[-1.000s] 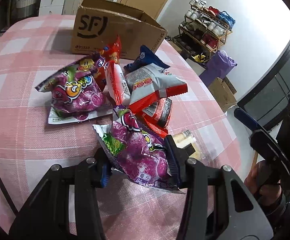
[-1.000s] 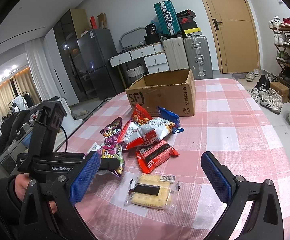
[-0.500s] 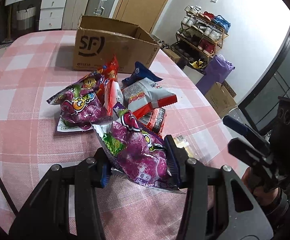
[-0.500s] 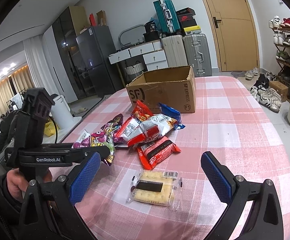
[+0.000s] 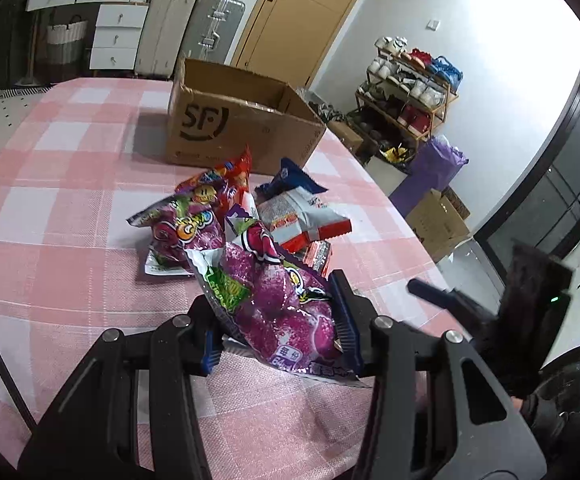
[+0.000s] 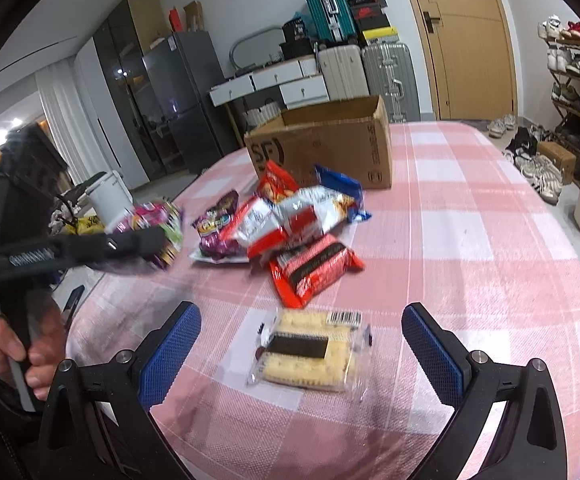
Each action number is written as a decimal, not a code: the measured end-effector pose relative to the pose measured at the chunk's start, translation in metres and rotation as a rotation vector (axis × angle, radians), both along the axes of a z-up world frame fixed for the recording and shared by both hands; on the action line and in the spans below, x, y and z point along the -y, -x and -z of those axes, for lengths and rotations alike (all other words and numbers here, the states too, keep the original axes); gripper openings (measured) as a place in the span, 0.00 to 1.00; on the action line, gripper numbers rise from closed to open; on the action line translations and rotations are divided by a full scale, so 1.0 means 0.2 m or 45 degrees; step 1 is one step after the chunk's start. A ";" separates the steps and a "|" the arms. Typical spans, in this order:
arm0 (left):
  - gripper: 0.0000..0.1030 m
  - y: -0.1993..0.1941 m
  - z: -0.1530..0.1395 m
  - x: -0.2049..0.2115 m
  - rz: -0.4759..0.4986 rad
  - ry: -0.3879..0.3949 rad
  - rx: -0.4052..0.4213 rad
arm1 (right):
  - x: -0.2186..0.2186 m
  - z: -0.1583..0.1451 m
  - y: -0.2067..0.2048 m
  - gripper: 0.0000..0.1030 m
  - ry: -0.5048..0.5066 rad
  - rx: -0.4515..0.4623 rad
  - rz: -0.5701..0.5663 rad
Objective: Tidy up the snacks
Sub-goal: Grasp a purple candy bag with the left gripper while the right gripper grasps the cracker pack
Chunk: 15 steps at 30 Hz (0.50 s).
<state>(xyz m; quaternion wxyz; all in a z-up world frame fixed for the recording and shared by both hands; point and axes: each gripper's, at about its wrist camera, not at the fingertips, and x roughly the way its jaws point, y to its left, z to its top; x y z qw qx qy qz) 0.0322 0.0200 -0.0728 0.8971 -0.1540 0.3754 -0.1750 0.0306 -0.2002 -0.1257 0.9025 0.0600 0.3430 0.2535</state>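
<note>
Above table, purple snack bag (image 5: 273, 312) lifted higher.

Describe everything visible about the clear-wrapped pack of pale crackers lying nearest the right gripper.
The clear-wrapped pack of pale crackers lies flat on the pink checked tablecloth, apart from the snack pile. Through crinkled transparent film show cream, rectangular crackers in rows; a black band crosses the top and a white barcode label sits at its far corner. It looks sealed and intact. It sits ahead of the open right gripper, between the lines of its blue-padded fingers, untouched; only the cloth touches it.
</note>
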 end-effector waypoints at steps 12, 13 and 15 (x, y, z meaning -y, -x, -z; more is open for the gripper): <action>0.42 0.11 -0.11 -0.10 -0.048 0.008 0.050 | -0.11 0.17 -0.06 0.99 0.100 -0.113 0.032; 0.42 0.12 -0.12 -0.10 -0.048 0.011 0.053 | -0.12 0.18 -0.07 0.98 0.114 -0.125 0.038; 0.42 0.13 -0.13 -0.10 -0.046 0.012 0.058 | -0.14 0.21 -0.08 0.92 0.149 -0.148 0.051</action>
